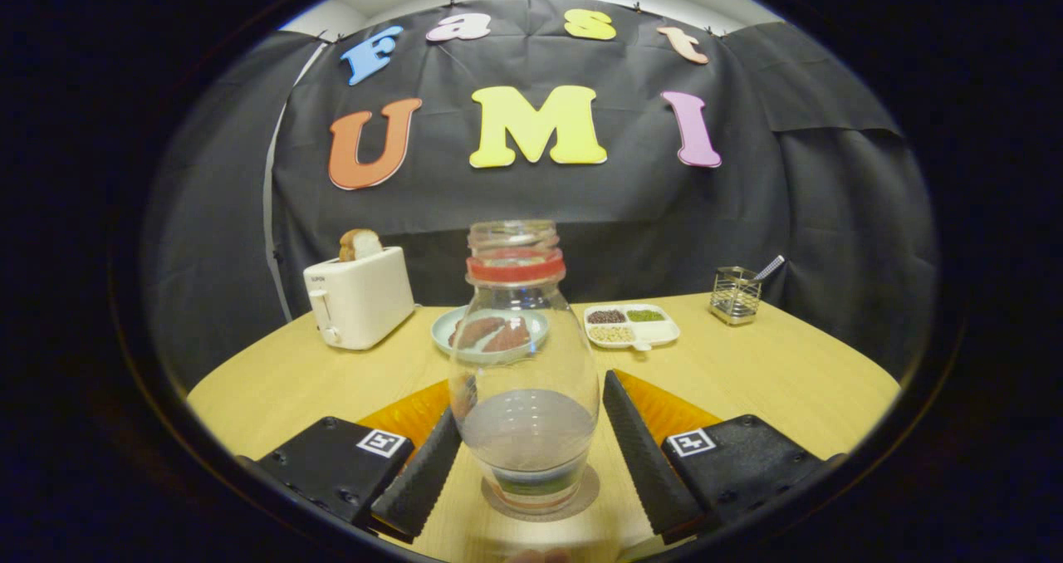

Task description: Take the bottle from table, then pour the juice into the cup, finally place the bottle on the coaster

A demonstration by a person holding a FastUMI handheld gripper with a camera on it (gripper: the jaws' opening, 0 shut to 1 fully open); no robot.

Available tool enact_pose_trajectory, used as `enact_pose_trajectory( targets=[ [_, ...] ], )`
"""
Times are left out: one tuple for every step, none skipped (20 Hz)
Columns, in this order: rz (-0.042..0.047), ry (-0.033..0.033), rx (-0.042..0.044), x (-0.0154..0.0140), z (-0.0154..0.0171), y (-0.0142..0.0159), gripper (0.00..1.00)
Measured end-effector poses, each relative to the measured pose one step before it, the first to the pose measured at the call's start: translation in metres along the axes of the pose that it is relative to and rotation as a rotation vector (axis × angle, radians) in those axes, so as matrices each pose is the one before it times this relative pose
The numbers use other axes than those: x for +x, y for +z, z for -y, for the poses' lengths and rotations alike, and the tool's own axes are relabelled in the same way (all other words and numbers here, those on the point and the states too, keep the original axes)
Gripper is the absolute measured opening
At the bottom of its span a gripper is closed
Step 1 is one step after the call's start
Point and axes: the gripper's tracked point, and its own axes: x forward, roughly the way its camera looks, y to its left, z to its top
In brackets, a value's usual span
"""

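Wooden table (747, 380) against a black cloth wall. From my remote seat, left to right at the back: white toaster (359, 297) with a bread slice (360, 244) standing in its slot; a plate (490, 330) with brown food, seen partly through the bottle; a divided tray (633, 325) of grains; a wire holder (735, 294) with a utensil handle. Clear bottle (523, 372), red ring at the neck, stands upright on the coaster (540, 496), some liquid inside. Gripper (531, 463) fingers are spread apart, one each side of the bottle; the left sits close against the glass, contact unclear, the right clear of it.
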Motion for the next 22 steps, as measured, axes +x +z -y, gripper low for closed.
enact_pose_trajectory(
  targets=[
    [0.01156,0.007,0.00473,-0.0054,-0.001,0.00503,0.99],
    [0.01227,0.00653,0.00338,-0.00524,-0.00137,0.00556,0.99],
    [0.00998,0.00499,-0.00068,-0.00546,-0.00099,0.00628,0.99],
    [0.00661,0.00231,-0.00576,-0.00604,-0.00075,0.00408,1.0],
    [0.00306,-0.00138,-0.01042,-0.00742,0.00039,0.00467,1.0],
    [0.00022,-0.00871,-0.00926,-0.00604,0.00268,0.00325,1.0],
    [0.0068,-0.01119,-0.00976,-0.00753,0.00265,0.00538,1.0],
    [0.01188,-0.00908,-0.00832,-0.0077,0.00193,0.00699,1.0],
    [0.01497,-0.00139,-0.01027,-0.00797,0.00046,0.00719,1.0],
    [0.01279,0.00305,-0.00732,-0.00925,0.0003,0.00667,1.0],
    [0.0086,0.0022,-0.00409,-0.00805,0.00104,0.00664,1.0],
    [0.00624,0.00157,-0.00333,-0.00769,0.00214,0.0055,1.0],
    [0.00542,0.00159,0.00119,-0.00913,0.00158,0.00686,1.0],
    [0.0044,0.00352,0.0046,-0.00861,0.00178,0.00613,1.0],
    [0.00234,0.00771,0.00835,-0.00873,-0.00042,0.00665,1.0],
    [0.00387,0.00697,0.00679,-0.00865,-0.00066,0.0062,1.0],
    [0.00955,0.00233,0.00498,-0.00851,0.00042,0.00868,1.0],
    [0.02073,0.00172,0.00412,-0.00743,0.00175,0.01061,1.0],
    [0.0171,-0.0003,0.00334,-0.00831,0.0007,0.01064,1.0],
    [0.01699,0.00228,0.00615,-0.00631,0.00133,0.00802,1.0],
    [0.00977,0.00169,0.00507,-0.00743,0.00122,0.00748,1.0],
    [0.01139,0.00599,0.00468,-0.00694,0.00027,0.00676,0.99]
  ],
)
